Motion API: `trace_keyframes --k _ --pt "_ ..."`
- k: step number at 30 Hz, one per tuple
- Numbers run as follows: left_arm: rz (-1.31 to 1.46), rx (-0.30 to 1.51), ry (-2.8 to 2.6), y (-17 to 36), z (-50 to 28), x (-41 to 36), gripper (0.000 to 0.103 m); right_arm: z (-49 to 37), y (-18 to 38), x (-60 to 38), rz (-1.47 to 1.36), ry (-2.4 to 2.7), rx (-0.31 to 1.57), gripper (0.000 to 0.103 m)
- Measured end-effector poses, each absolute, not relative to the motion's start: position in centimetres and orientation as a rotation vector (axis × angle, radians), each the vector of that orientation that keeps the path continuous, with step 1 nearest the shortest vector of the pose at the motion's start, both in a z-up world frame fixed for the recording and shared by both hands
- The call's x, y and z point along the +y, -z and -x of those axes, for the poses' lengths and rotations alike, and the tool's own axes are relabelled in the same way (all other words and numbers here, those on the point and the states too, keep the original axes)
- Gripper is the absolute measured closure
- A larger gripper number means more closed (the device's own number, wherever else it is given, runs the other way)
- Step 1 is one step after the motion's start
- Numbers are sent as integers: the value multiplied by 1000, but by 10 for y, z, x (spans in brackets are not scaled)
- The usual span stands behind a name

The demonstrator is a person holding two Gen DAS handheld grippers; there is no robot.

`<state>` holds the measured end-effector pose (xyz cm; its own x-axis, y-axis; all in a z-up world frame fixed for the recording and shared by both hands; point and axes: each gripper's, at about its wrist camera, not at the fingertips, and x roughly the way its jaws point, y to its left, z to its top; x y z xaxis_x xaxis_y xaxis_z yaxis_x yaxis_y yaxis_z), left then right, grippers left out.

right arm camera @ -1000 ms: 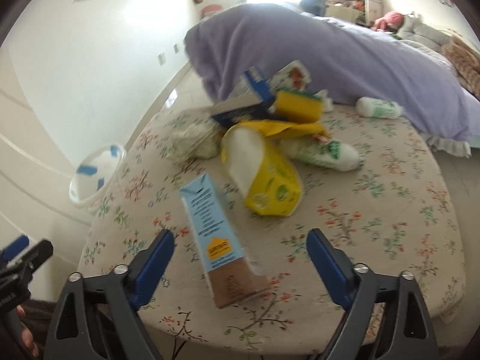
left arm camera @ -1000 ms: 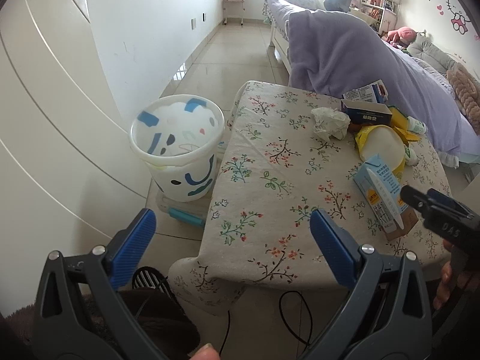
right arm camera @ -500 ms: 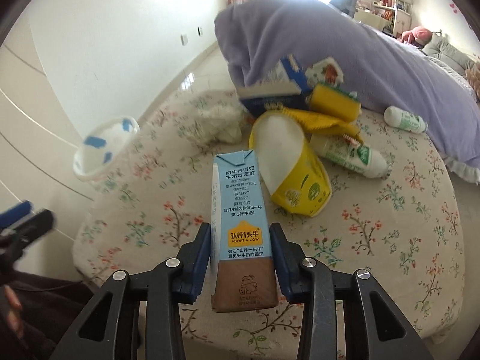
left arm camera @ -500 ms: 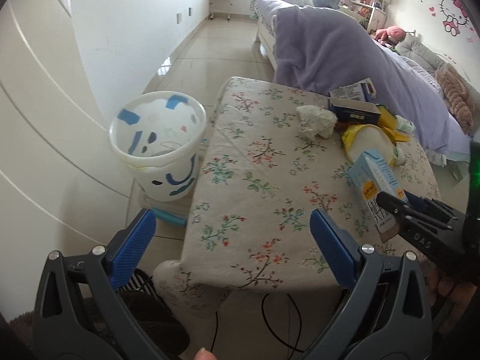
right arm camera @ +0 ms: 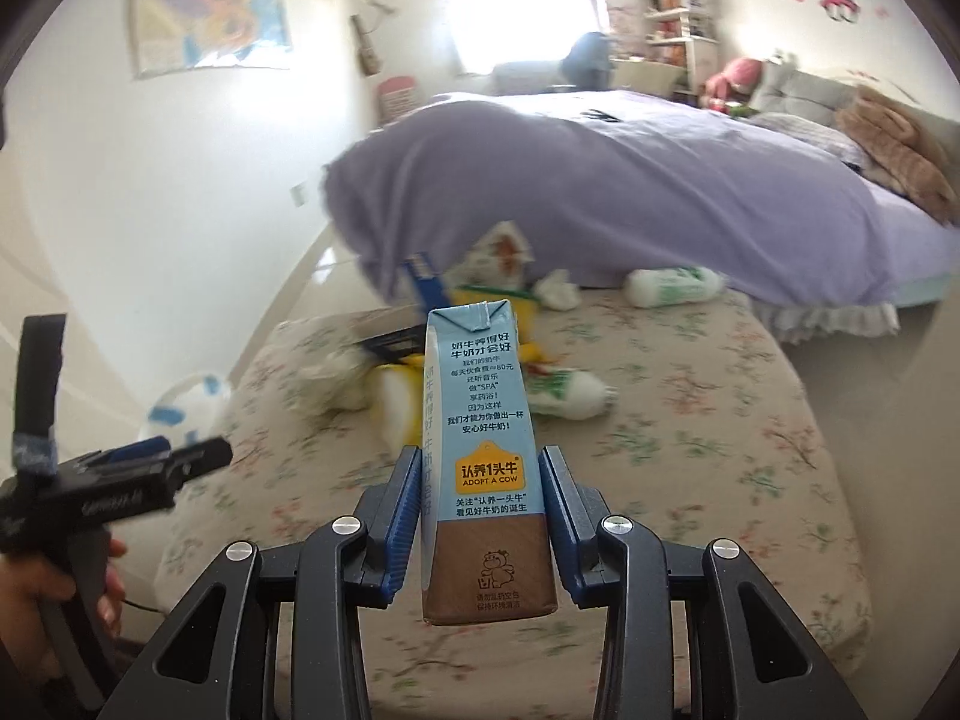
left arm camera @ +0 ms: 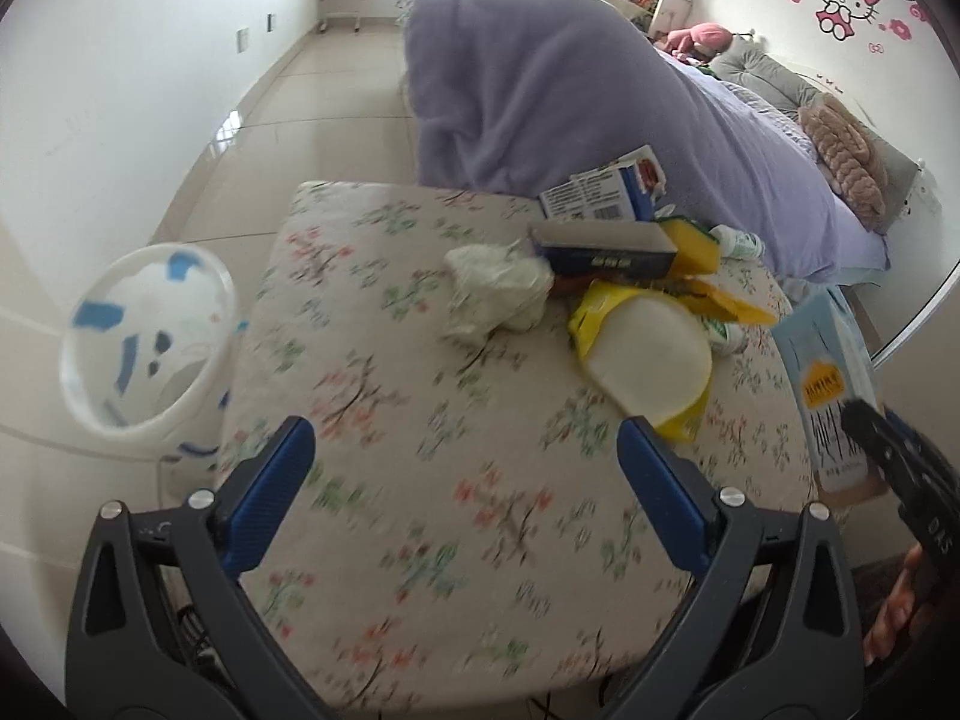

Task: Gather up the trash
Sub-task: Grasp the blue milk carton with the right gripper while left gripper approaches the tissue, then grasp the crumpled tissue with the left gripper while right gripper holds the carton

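Note:
My right gripper is shut on a light blue milk carton and holds it upright above the floral table. In the left wrist view that carton hangs at the right edge. My left gripper stands open over the near part of the table with nothing between its fingers. Further back lies a trash pile: a crumpled white wrapper, a yellow pouch, a dark blue box and white bottles. A white bin with blue marks stands on the floor left of the table.
A bed with a purple blanket borders the table's far side. A white wall runs along the left, with tiled floor between it and the bed. A hand grips the left tool's handle at lower left.
My right gripper closed on the milk carton and lifted it off the table. My left gripper swung right, from over the bin and table edge to over the tabletop, still open.

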<state>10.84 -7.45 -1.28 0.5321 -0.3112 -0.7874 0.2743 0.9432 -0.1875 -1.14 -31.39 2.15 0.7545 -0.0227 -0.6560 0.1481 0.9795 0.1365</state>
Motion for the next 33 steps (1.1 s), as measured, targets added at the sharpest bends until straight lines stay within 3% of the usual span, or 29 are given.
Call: trace_keyframes --k 6,14,21,33 --pt "77 968 337 40 -153 -93 24 16 -16 -347 -243 147 718 64" --pt "156 932 321 55 -183 -107 29 14 -8 -368 -288 186 729 63" --pt "125 946 340 71 -188 -116 60 11 3 -374 -317 191 761 63" --pt "165 970 353 54 -157 -91 67 14 -14 -341 -265 122 705 63"
